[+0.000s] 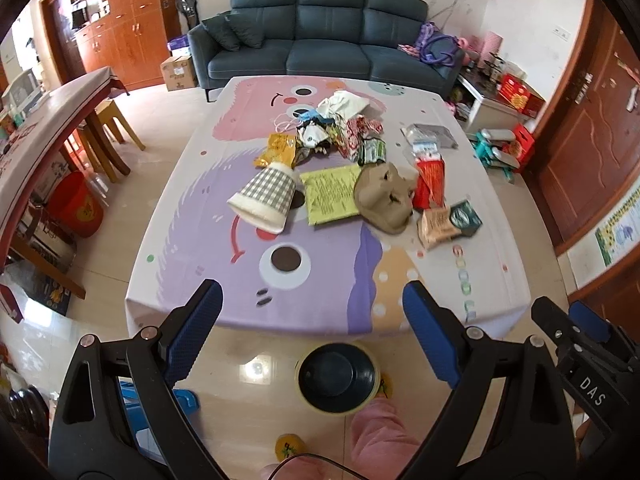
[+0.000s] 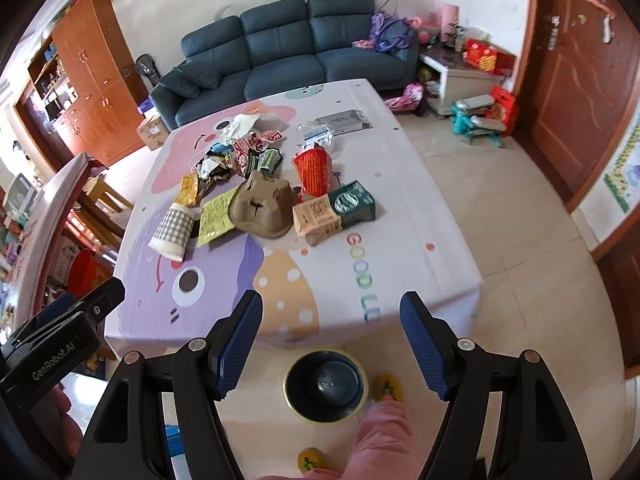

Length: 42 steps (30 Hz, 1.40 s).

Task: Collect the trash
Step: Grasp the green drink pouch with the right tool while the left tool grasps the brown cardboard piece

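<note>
Left gripper point(image 1: 312, 304): jaws spread wide, nothing between them, held above the floor just short of the table's near edge. Right gripper point(image 2: 330, 312): same, wide apart & empty, alongside the left one, also short of that edge. Judging by the pose, both are set to reach in, not yet committed to any item.

Landmark = trash bin point(image 2: 325, 388), a dark bucket w/ pale yellow rim, on the floor directly below & between the two grippers, just in front of the table point(image 1: 492, 280). Prob. put there so each piece gets a short carry off the near edge & a straight drop. A pink-trousered leg point(image 2: 380, 432) w/ yellow slippers stands just beside the bin.

Beyond the bin, on the cartoon tablecloth, the trash sits mid-table, well apart from the near edge:
- checked paper cup point(image 1: 264, 196) lying on its side, left of the group
- yellow-green flat packet point(image 1: 330, 194) next to it
- brown pulp tray point(image 2: 262, 208) crumpled, touching the packet
- tan & green carton point(image 2: 334, 210) right of the tray, closest to right gripper
- red snack bag point(image 2: 314, 170) behind the carton
- heap of crumpled wrappers point(image 1: 340, 132) farther back, w/ a silvery packet point(image 2: 344, 122) off to the right

Nothing collected yet as far as visible; bin contents unclear.
</note>
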Motion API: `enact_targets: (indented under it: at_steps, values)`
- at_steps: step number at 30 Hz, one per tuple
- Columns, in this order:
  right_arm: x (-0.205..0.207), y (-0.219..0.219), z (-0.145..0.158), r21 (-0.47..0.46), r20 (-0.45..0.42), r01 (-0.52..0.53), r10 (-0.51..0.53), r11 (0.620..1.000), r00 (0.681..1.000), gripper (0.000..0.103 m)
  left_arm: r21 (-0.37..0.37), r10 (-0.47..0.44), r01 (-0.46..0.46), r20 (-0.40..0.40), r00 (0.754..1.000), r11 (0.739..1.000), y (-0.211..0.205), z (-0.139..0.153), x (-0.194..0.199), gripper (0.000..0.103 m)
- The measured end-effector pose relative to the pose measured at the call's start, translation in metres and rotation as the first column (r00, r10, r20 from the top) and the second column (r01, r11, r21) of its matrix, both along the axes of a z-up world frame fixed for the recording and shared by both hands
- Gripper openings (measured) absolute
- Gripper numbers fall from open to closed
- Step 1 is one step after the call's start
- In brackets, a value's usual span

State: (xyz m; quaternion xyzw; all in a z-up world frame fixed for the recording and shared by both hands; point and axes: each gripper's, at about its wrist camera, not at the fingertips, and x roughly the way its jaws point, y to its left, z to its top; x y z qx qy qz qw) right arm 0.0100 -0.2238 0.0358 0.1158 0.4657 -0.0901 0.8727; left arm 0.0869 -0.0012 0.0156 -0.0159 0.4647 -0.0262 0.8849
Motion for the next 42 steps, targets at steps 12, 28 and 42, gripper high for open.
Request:
enact_targets:
  at_steps: [12,28,42]
  values:
    - [0.125,-0.092,-0.051,0.206,-0.144,-0.055,0.086,0.977,0.986,0.072,0.039,0.017,-0.015,-0.063,0.998,0.999,-0.074,-0.018,0.097,0.09]
    - [0.233,-0.109,-0.165,0.512,-0.327,0.104,0.081,0.853,0.942,0.073,0.141,0.049,-0.028,-0.142,0.989,0.99,-0.107,-0.093,0.171,0.09]
    - [0.286,-0.099,-0.175,0.335,-0.379,-0.017,0.152,0.942,0.913,0.065,0.109,0.061,-0.039,-0.208,0.976,0.993,-0.116,-0.112,0.194,0.09]
